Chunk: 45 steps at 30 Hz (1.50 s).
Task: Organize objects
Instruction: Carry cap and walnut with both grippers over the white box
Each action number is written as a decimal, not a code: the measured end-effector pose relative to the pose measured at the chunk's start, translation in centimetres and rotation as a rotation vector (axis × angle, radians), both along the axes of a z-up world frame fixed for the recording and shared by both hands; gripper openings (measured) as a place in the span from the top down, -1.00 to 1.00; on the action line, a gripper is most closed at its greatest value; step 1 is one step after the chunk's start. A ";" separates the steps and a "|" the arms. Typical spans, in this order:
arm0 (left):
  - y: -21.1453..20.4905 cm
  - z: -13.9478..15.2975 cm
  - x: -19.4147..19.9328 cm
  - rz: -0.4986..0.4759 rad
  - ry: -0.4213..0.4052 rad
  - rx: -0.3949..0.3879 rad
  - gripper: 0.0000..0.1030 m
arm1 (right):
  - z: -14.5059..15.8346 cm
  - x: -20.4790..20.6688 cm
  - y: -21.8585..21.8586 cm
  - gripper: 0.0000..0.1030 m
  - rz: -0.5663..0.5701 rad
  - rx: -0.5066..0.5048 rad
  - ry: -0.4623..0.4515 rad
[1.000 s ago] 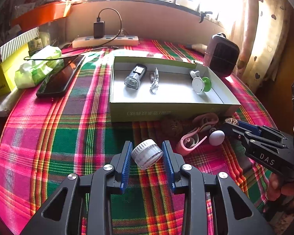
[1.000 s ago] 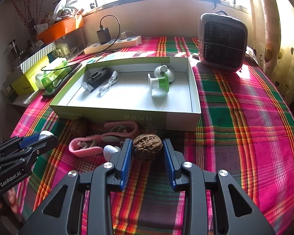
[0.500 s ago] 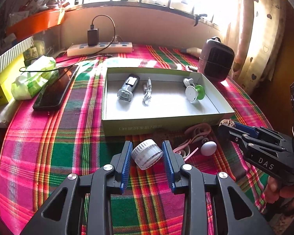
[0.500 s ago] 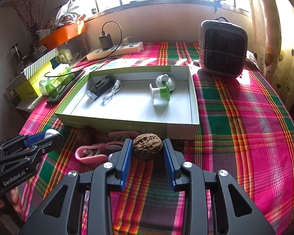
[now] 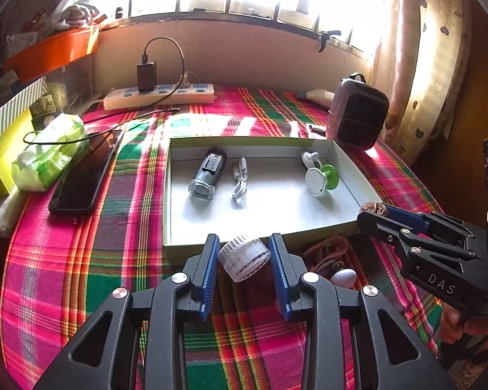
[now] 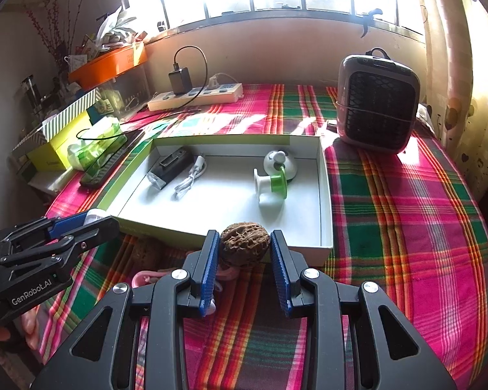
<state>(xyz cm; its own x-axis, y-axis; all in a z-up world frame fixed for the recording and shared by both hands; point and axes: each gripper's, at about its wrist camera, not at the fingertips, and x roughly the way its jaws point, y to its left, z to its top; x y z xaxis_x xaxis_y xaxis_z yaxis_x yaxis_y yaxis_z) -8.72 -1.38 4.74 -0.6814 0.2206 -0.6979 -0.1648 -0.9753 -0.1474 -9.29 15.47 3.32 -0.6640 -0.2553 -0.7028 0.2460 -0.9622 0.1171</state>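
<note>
While the left gripper (image 5: 245, 261) clamps one tilted white jar (image 5: 245, 257), cap pointing up-left, the right gripper (image 6: 245, 249) clamps one walnut (image 6: 245, 239) above the box (image 6: 326, 195).

Shallow open cardboard box (image 6: 325, 195) mid-frame on the plaid tablecloth (image 6: 406, 227)

Inside it, a small torch (image 6: 169, 170) lies left, a coiled cable (image 6: 190, 180) beside it, a spool-shaped holder (image 6: 271, 187) right; a boxy fan heater (image 6: 377, 105) stands upper right, a power strip (image 6: 195, 96) behind.

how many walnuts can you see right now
2: one walnut clamped in the right gripper, and a second walnut on the tablecloth just outside the box. Others may be hidden.
</note>
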 end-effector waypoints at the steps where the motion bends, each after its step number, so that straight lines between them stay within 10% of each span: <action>1: 0.0 0.1 -0.2 -0.002 0.001 -0.003 0.43 | 0.1 -0.2 -0.1 0.35 0.002 0.001 -0.001; 45: 0.2 -2.8 -7.7 0.003 -0.068 -0.045 0.43 | -2.8 -13.7 -5.9 0.35 0.074 0.086 -0.134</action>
